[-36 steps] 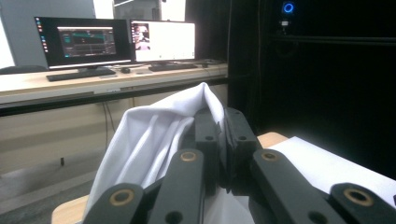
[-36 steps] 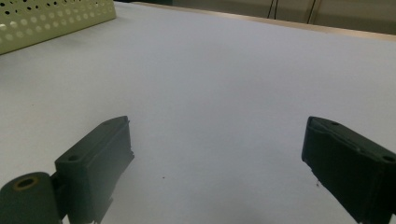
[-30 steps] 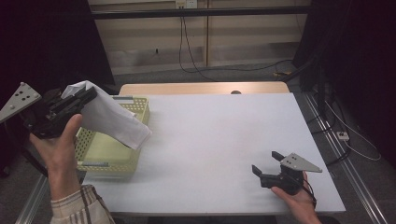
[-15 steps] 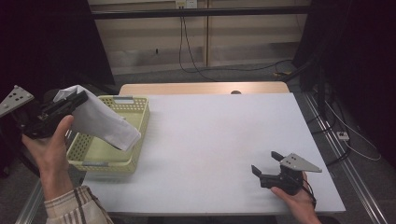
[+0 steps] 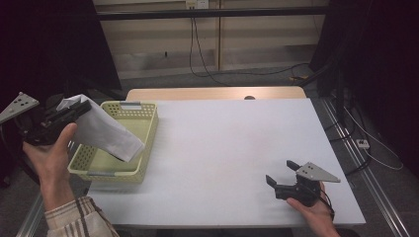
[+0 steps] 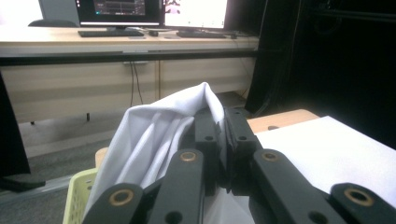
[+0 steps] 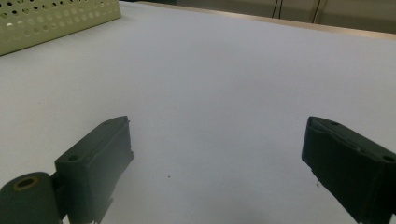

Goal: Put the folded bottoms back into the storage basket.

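Observation:
A white cloth (image 5: 106,132) hangs from my left gripper (image 5: 74,111), which is shut on its top edge, held up at the table's left side. The cloth's lower end dangles over a pale yellow-green perforated basket (image 5: 146,133). In the left gripper view the cloth (image 6: 154,135) bunches over the closed black jaws, and my left gripper (image 6: 223,122) pinches it. My right gripper (image 5: 281,174) rests low at the table's front right, open, with nothing between its fingers. In the right gripper view my right gripper (image 7: 217,163) has its jaws spread wide over bare white tabletop.
The white table (image 5: 232,143) spans the middle. A wooden strip (image 5: 212,94) runs along its far edge. Cables (image 5: 197,44) hang by the back wall. The basket's corner (image 7: 56,18) sits at the upper left of the right gripper view. Monitors and a desk (image 6: 130,32) stand behind.
My left gripper has carried the cloth leftward and down a little, off the table's left edge; the cloth now hangs lower into the basket. The right gripper has stayed put.

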